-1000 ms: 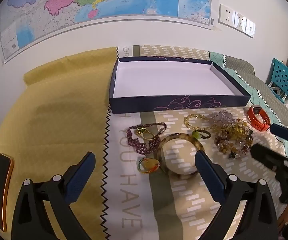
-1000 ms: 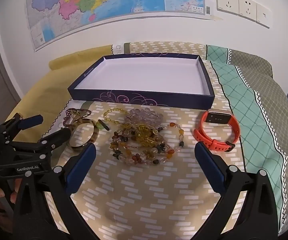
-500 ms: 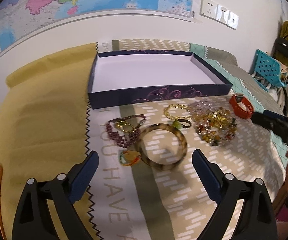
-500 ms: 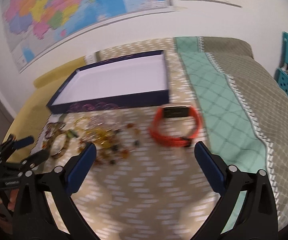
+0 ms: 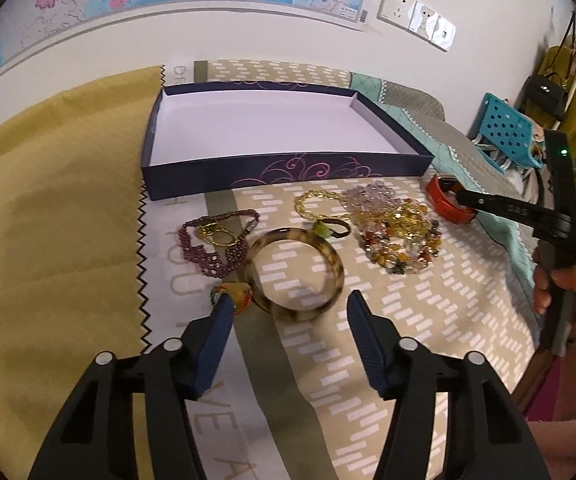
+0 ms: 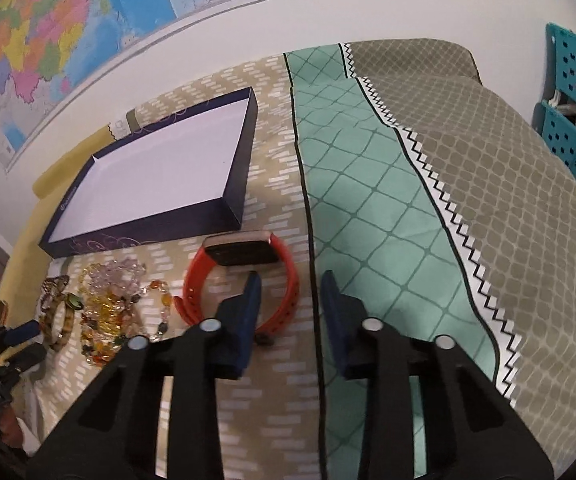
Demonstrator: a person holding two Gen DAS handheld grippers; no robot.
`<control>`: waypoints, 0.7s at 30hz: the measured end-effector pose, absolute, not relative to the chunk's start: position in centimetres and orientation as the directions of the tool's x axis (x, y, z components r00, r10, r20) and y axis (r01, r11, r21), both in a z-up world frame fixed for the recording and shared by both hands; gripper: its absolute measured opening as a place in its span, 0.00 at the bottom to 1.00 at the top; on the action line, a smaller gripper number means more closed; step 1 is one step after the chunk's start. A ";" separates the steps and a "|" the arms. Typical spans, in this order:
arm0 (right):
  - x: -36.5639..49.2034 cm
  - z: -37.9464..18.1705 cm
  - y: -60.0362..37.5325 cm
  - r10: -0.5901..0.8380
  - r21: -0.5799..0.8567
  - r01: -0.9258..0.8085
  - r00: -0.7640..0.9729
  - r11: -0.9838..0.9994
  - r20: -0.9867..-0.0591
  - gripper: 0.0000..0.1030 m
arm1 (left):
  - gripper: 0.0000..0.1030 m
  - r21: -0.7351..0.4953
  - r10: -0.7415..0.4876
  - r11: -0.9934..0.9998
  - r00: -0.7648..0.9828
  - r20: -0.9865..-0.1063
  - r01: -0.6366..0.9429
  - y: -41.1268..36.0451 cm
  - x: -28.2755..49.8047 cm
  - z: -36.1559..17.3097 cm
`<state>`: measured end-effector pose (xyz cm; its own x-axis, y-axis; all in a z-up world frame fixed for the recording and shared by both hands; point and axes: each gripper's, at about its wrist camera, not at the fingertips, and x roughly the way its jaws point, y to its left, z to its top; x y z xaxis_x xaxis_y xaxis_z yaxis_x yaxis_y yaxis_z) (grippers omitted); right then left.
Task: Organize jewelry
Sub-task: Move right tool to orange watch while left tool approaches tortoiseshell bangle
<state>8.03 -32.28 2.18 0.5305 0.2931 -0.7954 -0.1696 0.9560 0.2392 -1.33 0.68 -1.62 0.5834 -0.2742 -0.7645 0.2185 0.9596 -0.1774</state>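
An empty dark blue box [image 5: 288,168] lies open at the back of the table. In front of it lie a purple bead necklace [image 5: 218,244], a tortoiseshell bangle [image 5: 293,274], a small orange ring [image 5: 238,294], a pile of amber bead strands [image 5: 395,228] and an orange smartwatch [image 6: 244,276]. My left gripper [image 5: 289,312] is open, its fingers either side of the bangle's near rim. My right gripper [image 6: 289,294] is partly open and empty, its left finger [image 6: 250,300] inside the watch band loop and its right finger outside.
Yellow cloth [image 5: 56,216] covers the table's left. A teal and grey patterned cloth [image 6: 427,184] covers the right. A wall with a map [image 6: 68,24] stands behind. A teal perforated chair [image 5: 507,128] stands to the right.
Both grippers have moved forward and down and narrowed. The left has closed in on the bangle. The right has swung right onto the orange watch.
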 end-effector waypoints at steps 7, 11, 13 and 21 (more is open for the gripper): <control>8.2 2.1 -31.6 0.316 0.246 -0.203 0.505 0.948 -0.803 0.13 | 0.44 -0.210 -0.299 0.953 0.554 -0.777 0.220 1.0 -0.5 -1.7; 8.2 2.1 -31.3 0.331 0.248 -0.226 0.497 0.942 -0.802 0.13 | 0.44 -0.227 -0.315 0.948 0.538 -0.782 0.225 1.1 0.2 -1.7; 8.5 2.2 -31.4 0.335 0.250 -0.232 0.491 0.940 -0.804 0.13 | 0.43 -0.216 -0.309 0.949 0.533 -0.787 0.231 1.0 0.5 -1.8; 8.9 2.3 -31.6 0.347 0.263 -0.235 0.480 0.936 -0.806 0.11 | 0.34 -0.134 -0.234 0.968 0.569 -0.789 0.211 1.7 0.3 -0.7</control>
